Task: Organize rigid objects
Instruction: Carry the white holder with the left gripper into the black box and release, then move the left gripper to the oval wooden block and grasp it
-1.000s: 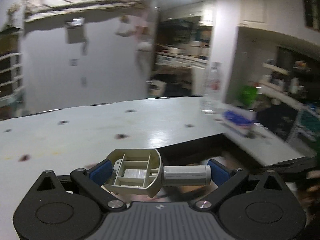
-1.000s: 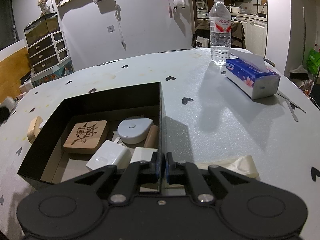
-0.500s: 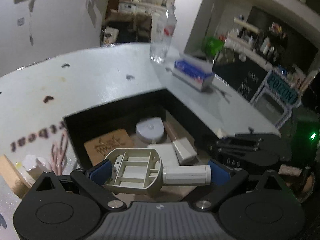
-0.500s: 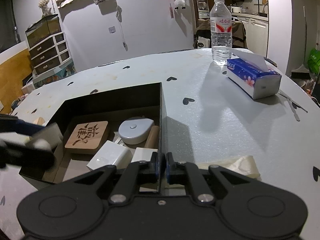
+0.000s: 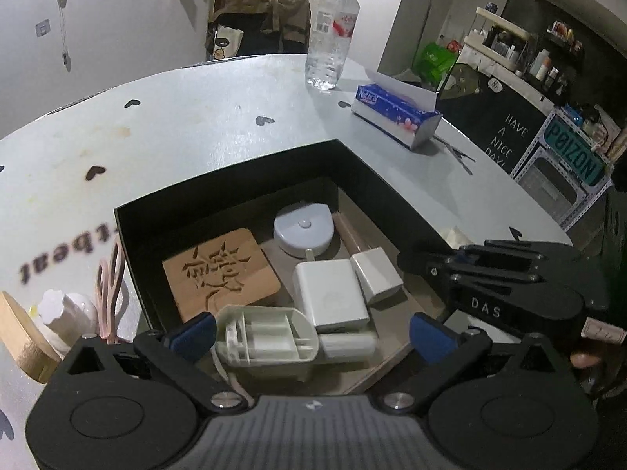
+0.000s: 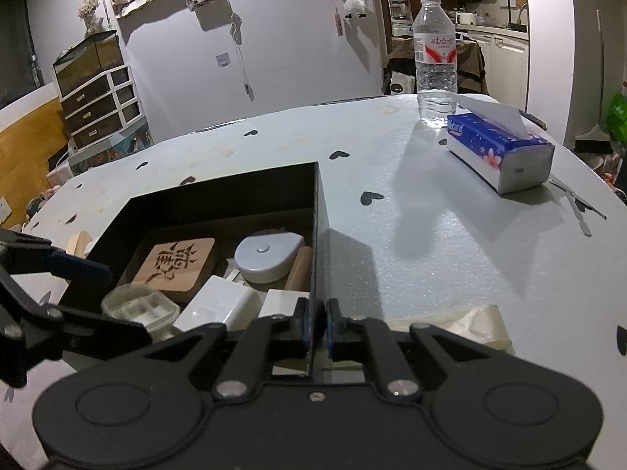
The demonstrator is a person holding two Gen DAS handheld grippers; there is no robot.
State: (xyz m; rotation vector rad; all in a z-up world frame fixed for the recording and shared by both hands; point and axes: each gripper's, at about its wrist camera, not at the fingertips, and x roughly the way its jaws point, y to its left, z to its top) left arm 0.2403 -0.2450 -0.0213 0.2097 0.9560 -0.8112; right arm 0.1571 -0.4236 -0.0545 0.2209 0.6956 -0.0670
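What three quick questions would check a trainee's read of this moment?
1. True or false: the right gripper is clamped on a wall of the black box.
2. What lies between the open jaws of the left gripper? A: beige plastic part. B: water bottle. C: tissue pack.
3. Fill in: the carved wooden tile lies ___ the black box.
Key: 1 true; 2 A; 3 inside.

Black open box (image 5: 231, 196) on the desk (image 5: 196, 117), holding a carved wooden coaster (image 5: 219, 274) lying flat, grey round tape measure (image 5: 303, 229), two white adapters (image 5: 331, 299), and a beige ribbed plastic piece (image 5: 266, 337) near the front edge
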